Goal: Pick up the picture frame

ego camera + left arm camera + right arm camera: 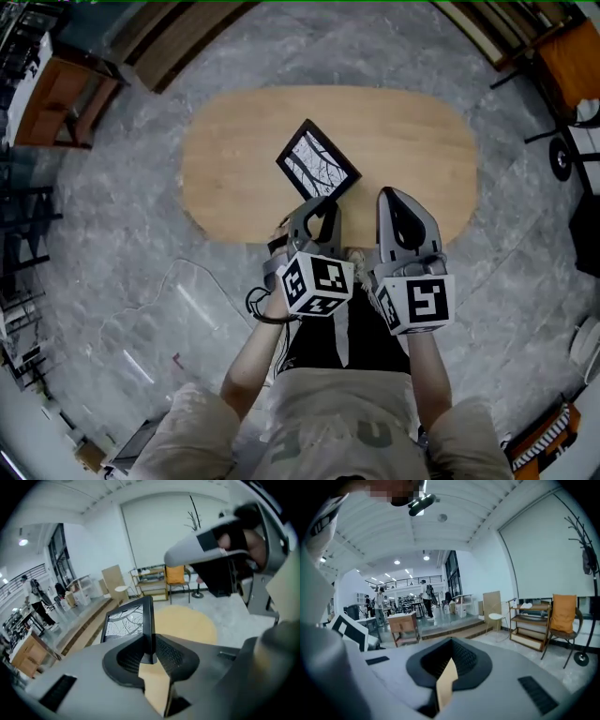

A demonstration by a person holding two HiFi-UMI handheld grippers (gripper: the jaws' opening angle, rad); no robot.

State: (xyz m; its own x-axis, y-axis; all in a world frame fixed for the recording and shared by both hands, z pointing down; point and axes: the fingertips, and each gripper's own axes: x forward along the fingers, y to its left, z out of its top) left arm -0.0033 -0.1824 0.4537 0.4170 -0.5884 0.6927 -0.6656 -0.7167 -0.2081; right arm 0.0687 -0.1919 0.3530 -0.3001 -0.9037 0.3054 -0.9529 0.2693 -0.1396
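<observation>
The picture frame (pixel 319 161) is black with a pale branch-pattern picture. It is held tilted above the oval wooden table (pixel 412 141), clear of the top. My left gripper (pixel 314 208) is shut on its near edge. In the left gripper view the frame (pixel 125 620) stands edge-on between the jaws of that gripper (pixel 151 654), with the pads pressing on both faces and the table (pixel 187 625) below. My right gripper (pixel 401 202) is beside the left one, over the table's near edge. In the right gripper view, that gripper (pixel 451 649) has its jaws together and nothing between them.
Grey marble floor surrounds the table. A wooden desk (pixel 56 98) stands at the far left and a cable (pixel 187 281) lies on the floor. A chair with an orange cushion (pixel 176 575) and a low shelf (pixel 150 582) stand past the table. Several people stand far off (pixel 424 595).
</observation>
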